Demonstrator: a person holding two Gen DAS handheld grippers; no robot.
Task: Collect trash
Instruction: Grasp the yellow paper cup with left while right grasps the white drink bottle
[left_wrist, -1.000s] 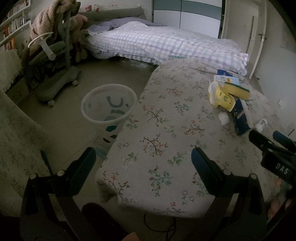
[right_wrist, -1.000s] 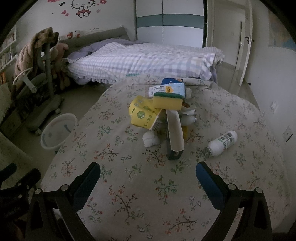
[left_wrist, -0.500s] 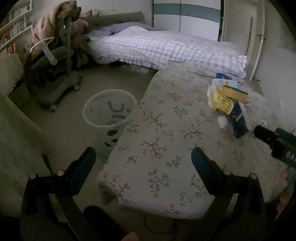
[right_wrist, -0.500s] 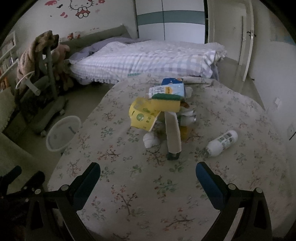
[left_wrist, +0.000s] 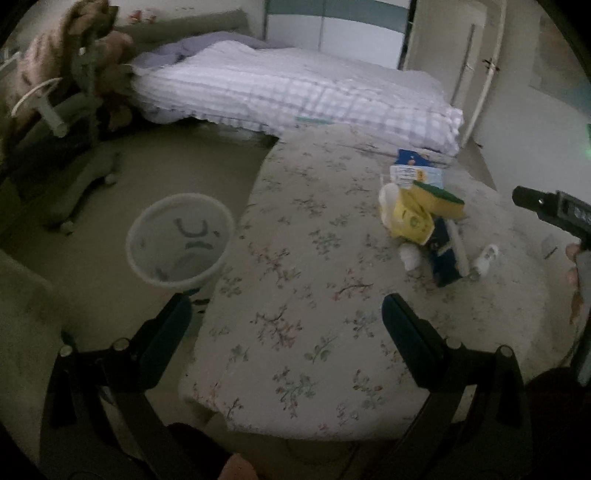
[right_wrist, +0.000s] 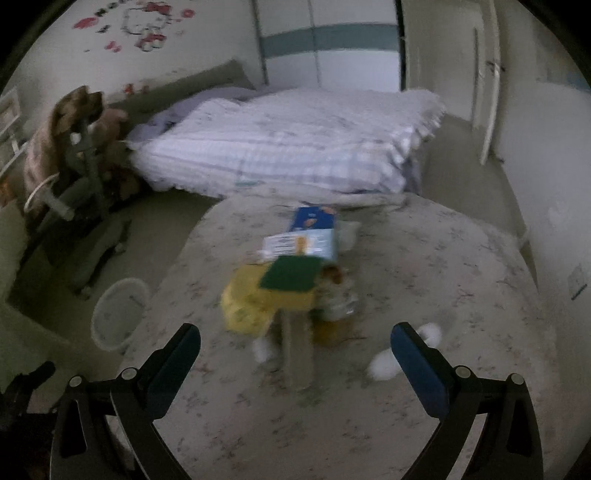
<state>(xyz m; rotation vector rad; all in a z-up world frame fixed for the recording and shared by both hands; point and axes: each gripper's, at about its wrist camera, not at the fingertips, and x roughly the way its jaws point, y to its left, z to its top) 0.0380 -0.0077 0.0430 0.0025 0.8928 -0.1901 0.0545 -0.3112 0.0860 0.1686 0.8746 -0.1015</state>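
Your right tongs (right_wrist: 295, 354), spread and empty, face the heap of cartons and yellow sponge (right_wrist: 284, 284) mid-table; its tall grey carton (right_wrist: 297, 350), seemingly lengthwise toward you, sits nearest. Left tongs (left_wrist: 286, 317), also spread, hover at the table's near-left corner beside the white mesh bin (left_wrist: 181, 240).

Left gripper (left_wrist: 286, 323) jaws wide apart, right gripper (right_wrist: 295, 352) likewise, both empty
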